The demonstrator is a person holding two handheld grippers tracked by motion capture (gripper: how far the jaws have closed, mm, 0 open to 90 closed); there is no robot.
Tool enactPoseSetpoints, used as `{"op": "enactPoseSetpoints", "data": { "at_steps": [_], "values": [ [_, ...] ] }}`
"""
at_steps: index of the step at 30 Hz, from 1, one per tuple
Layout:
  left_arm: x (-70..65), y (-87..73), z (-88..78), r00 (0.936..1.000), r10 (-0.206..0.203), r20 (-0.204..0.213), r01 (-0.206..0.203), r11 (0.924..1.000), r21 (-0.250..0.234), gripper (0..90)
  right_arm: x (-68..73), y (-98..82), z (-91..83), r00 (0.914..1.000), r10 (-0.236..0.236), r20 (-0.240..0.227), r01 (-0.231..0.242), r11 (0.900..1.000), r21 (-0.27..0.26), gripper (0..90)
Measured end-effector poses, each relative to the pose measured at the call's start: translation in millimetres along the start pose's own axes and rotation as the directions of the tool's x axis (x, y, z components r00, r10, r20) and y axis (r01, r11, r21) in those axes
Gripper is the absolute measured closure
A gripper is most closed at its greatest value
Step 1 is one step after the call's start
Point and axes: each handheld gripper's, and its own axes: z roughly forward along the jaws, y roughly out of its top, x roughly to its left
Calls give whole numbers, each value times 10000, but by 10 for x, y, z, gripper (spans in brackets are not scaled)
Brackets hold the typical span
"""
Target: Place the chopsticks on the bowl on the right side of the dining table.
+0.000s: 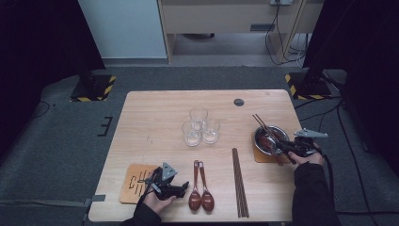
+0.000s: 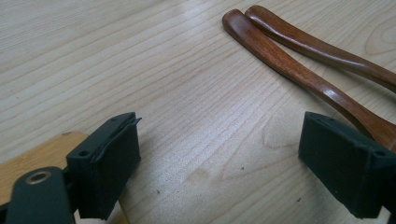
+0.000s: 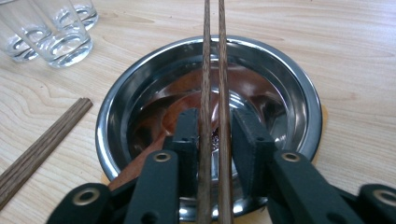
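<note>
Over the wooden table, right gripper jaws pinch chopsticks; left gripper jaws gape.

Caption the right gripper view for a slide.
Right gripper closed on a pair of chopsticks over a steel bowl.

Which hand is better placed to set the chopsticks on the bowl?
Right: its claw is closed on the chopsticks above the bowl. The left claw is open, beside the spoons.
</note>
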Motion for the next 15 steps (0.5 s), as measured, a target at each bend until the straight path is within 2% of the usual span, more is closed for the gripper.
{"op": "enactPoseSetpoints", "data": {
  "at_steps": [7,15],
  "values": [
    [0,0,0,10000,2,1,-2,10000,0,116,-37,-24,-12,9999,105,21,-105,9999,-23,774],
    [0,0,0,10000,2,3,-2,10000,0,116,-30,-21,-10,9996,-180,-209,180,9998,23,778]
  ]
}}
